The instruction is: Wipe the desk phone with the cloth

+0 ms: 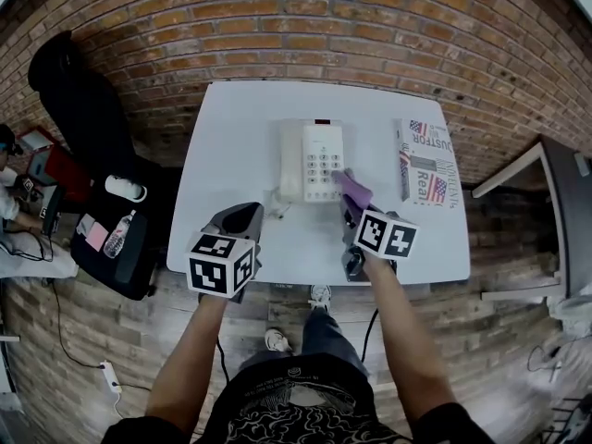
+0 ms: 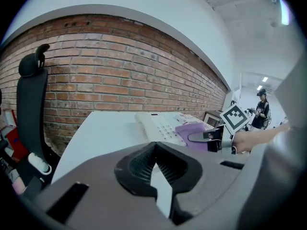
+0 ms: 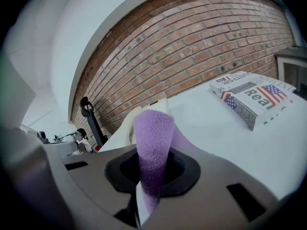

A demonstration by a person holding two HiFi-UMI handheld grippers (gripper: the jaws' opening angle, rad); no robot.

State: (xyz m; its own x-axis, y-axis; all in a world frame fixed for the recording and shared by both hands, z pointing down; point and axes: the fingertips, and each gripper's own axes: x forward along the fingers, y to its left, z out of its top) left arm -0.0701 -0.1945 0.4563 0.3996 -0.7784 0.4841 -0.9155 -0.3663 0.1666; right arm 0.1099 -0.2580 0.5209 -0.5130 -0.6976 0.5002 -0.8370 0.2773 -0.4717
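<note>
With the right hand-held gripper (image 1: 348,207) clamped on the fuzzy purple cloth (image 1: 354,191) at the front right corner of the white plastic desk phone (image 1: 313,160), sweep lightly across its top in overlapping passes. Brace the phone with the left hand-held gripper (image 1: 242,220), closed on nothing just off the phone's front left, against sliding on the white table (image 1: 227,146).

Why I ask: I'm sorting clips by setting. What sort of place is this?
Probably an office or similar workspace: a white desk phone sits on a white table against a brick wall, and a black office chair stands beside the table.
</note>
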